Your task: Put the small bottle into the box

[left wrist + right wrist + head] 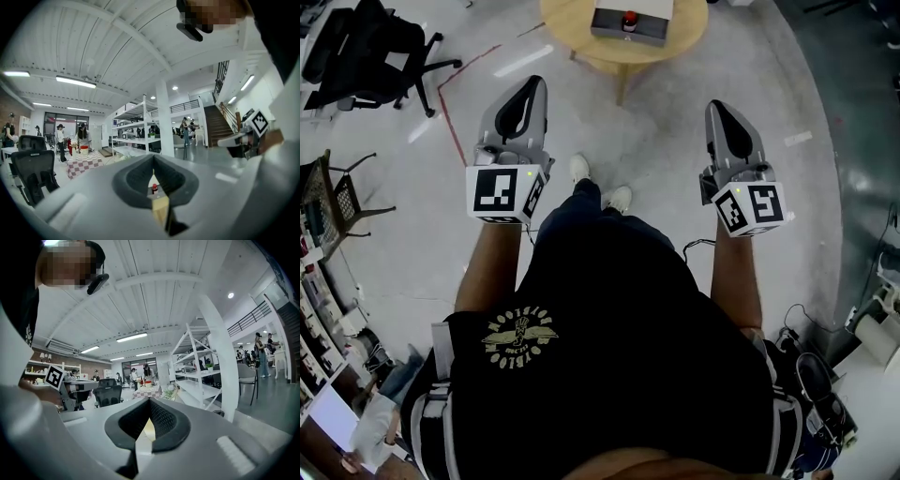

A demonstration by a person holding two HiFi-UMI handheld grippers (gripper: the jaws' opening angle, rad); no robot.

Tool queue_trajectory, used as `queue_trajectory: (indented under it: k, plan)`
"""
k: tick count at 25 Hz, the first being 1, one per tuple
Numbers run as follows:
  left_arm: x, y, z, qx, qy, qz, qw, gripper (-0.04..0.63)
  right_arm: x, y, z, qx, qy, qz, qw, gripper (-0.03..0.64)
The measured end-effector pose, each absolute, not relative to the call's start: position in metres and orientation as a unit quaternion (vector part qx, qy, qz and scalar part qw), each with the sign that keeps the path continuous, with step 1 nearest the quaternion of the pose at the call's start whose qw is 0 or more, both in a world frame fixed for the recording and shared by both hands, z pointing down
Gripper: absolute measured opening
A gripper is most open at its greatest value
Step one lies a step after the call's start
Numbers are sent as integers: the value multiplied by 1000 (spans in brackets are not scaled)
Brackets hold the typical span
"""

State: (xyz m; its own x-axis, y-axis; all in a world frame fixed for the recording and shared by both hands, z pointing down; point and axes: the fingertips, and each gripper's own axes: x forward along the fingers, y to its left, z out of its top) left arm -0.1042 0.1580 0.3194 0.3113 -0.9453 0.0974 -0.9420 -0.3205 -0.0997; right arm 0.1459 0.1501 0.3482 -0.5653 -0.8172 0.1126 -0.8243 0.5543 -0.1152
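Note:
Far ahead, a round wooden table [579, 37] carries a grey box [609, 34] with a small red-capped bottle [629, 20] standing at it. Both grippers are held out level over the floor, well short of the table. My left gripper [534, 82] has its jaws together with nothing between them. Through the slit of the left gripper [153, 161] I see the bottle [154, 189] and the table's edge [161, 210]. My right gripper [715, 105] is shut and empty too. The right gripper [149, 401] points toward the pale tabletop [148, 431].
A black office chair [370, 52] stands at the far left, and a folding chair [347, 197] sits nearer. A red tape line [448, 108] runs across the floor. My shoes [579, 167] are below the grippers. White shelves [136, 136] and several people stand beyond.

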Motion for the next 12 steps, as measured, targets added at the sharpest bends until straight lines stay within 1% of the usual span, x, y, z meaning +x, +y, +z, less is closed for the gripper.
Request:
queue_trajectory:
  k: [12]
  plan:
    - [-138, 128, 331, -817, 571, -74, -2, 0, 98, 118, 356, 462, -882, 86, 26, 8]
